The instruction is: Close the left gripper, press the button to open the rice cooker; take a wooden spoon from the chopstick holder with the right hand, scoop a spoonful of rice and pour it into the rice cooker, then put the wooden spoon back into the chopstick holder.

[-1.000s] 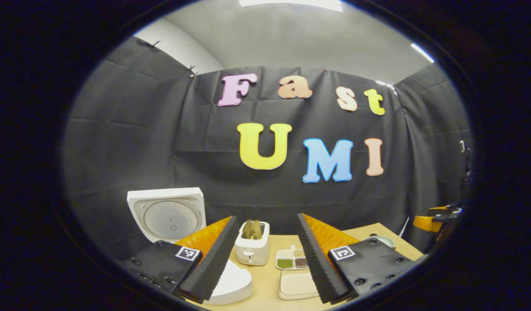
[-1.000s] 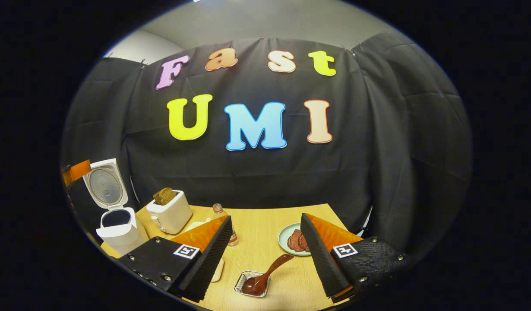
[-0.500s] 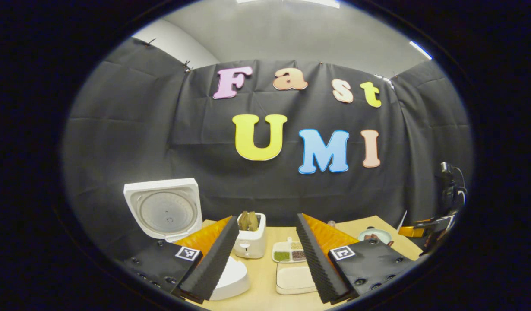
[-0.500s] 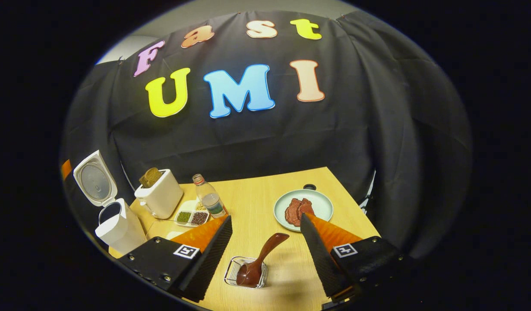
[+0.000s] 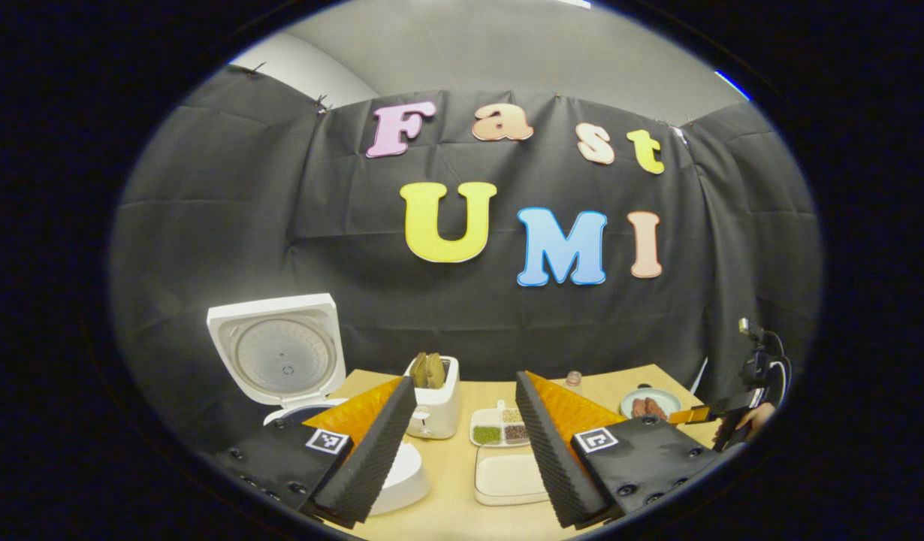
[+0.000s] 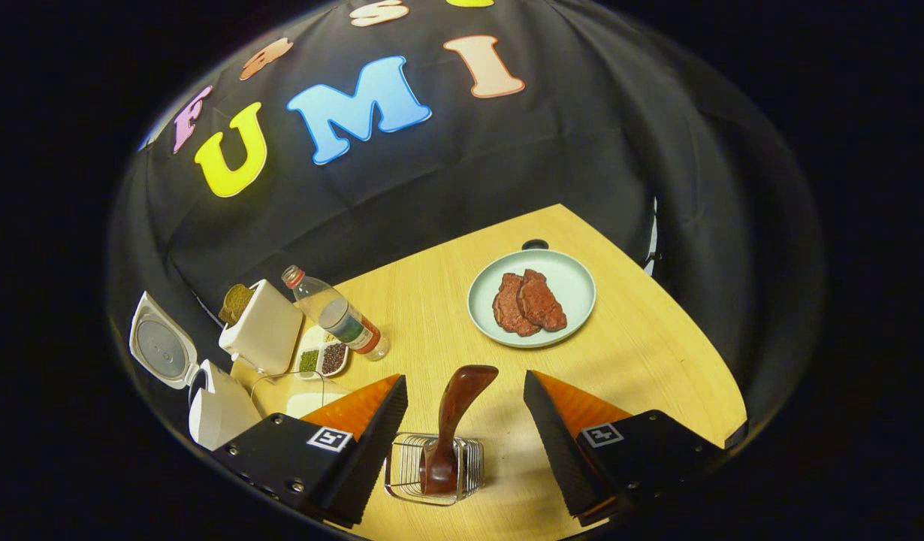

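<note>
**Two open hand-held grippers, one spoon waiting to be picked**

Two steps frame this moment, by my reading: the white rice cooker (image 5: 282, 376) already stands with its lid up at the left end of the pale wooden counter (image 6: 657, 353), so the button press looks done, and the spoon pick-up is in hand.

The right hand-held gripper (image 6: 466, 421) hangs with its jaws wide, above the small wire chopstick holder (image 6: 432, 469). A dark reddish-brown wooden spoon (image 6: 451, 421) stands bowl-down in that holder, its handle rising between the two fingers, touching neither. The next move calls for lowering around the handle and closing on it below its rounded top, then lifting straight up so the light holder is not dragged along.

The left hand-held gripper (image 5: 462, 443) is also wide, holding nothing, near the cooker.

- Rice cooker: inside hidden; whether rice is in it cannot be told.
- White lidded rectangular box (image 5: 511, 473): closed, contents unseen.
- Divided white dish (image 5: 499, 430): green and dark grains in separate compartments.
- White toaster (image 6: 263, 330): brown bread in its slot.
- Pale green round plate (image 6: 575, 297): two reddish-brown meat slices.
</note>
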Demonstrator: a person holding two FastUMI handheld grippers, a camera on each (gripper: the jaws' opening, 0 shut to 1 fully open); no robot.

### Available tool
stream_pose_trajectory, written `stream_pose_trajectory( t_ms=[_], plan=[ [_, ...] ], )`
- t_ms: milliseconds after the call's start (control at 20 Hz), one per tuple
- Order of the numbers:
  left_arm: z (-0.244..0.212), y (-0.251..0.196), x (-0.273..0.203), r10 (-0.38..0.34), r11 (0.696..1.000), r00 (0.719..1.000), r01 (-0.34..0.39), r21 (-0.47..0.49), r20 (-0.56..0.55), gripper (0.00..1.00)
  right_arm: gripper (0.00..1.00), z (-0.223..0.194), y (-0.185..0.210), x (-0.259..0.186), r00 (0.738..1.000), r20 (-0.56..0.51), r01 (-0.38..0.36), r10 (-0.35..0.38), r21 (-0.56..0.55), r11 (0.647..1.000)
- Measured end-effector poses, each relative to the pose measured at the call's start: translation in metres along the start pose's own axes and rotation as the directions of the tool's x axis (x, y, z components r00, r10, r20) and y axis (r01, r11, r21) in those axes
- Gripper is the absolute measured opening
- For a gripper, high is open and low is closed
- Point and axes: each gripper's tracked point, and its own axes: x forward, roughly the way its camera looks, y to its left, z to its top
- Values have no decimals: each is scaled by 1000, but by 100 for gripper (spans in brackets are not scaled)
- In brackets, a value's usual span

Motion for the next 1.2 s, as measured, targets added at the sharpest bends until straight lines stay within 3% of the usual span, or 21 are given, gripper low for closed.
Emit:
stream_pose_trajectory(
  t_ms=[200,250,300,350,450,500,600,700,800,900,1200],
  plan=[
    [-1,1,1,5,1000,1000,-5,0,-9,94,95,-5,6,18,999,-32,-30,30,3,1000],
    [-3,0,1,1,1000,1000,-2,-5,-16,94,90,-8,7,24,999,-45,-27,27,9,1000],
    [-4,1,1,1,1000,1000,-1,-7,-18,93,82,-7,2,24,999,-46,-17,17,9,1000],
    [-4,2,0,4,1000,1000,-4,-8,-18,94,66,-6,0,25,999,-46,-10,11,15,1000],
    [-3,4,0,7,1000,1000,-7,-8,-16,93,43,-11,8,26,996,-67,-49,51,32,998],
    [-6,4,1,9,1000,1000,-9,-8,-17,94,48,-17,11,24,994,-88,-64,66,26,998],
    [-8,5,0,9,1000,1000,-9,-10,-23,94,49,-20,7,15,991,-105,-77,77,2,997],
    [-6,4,-2,8,1000,1000,-8,-15,-24,93,24,-21,14,27,990,-93,-100,105,58,993],
    [-7,3,-2,6,1000,1000,-6,-12,-23,94,23,-21,19,21,988,-82,-129,134,64,990],
    [-6,4,-6,7,1000,1000,-7,-2,-23,94,9,-22,25,14,986,-72,-147,151,55,988],
    [0,0,-13,-23,999,1000,24,-25,18,94,8,-3,46,-27,980,-1,-200,201,34,979]
  ],
)
